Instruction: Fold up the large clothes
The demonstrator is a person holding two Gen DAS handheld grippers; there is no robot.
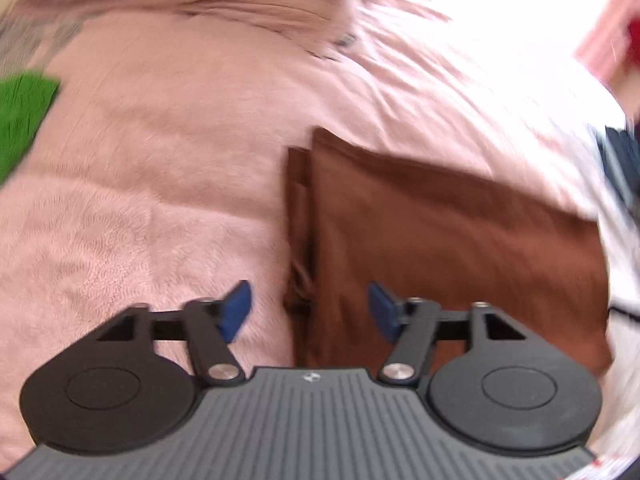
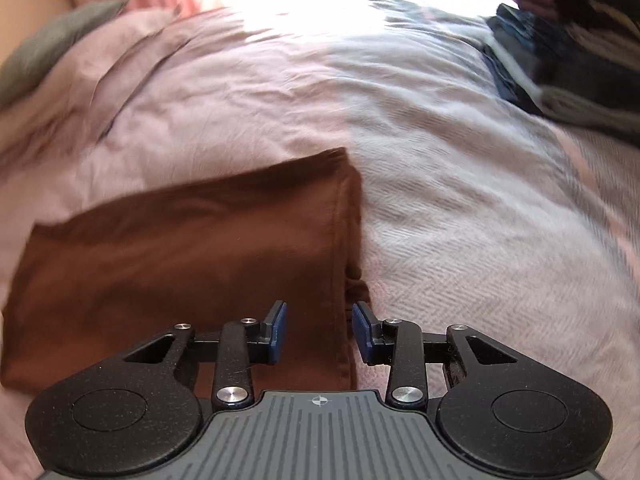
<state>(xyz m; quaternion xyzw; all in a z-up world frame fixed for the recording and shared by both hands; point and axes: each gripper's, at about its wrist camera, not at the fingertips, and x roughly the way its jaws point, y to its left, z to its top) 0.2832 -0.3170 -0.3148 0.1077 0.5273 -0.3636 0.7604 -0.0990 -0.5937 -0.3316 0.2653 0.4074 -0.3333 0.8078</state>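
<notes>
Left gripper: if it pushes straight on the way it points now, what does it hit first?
Most likely the left edge of the folded brown garment, which lies between the open fingers of the left gripper. Depth is unclear.

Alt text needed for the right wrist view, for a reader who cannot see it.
A folded brown garment lies flat on a pale pink bedspread, and the right gripper hovers over its right edge with blue pads apart, gripping nothing. A pile of dark clothes sits at the bed's far right, a grey pillow at far left.
</notes>
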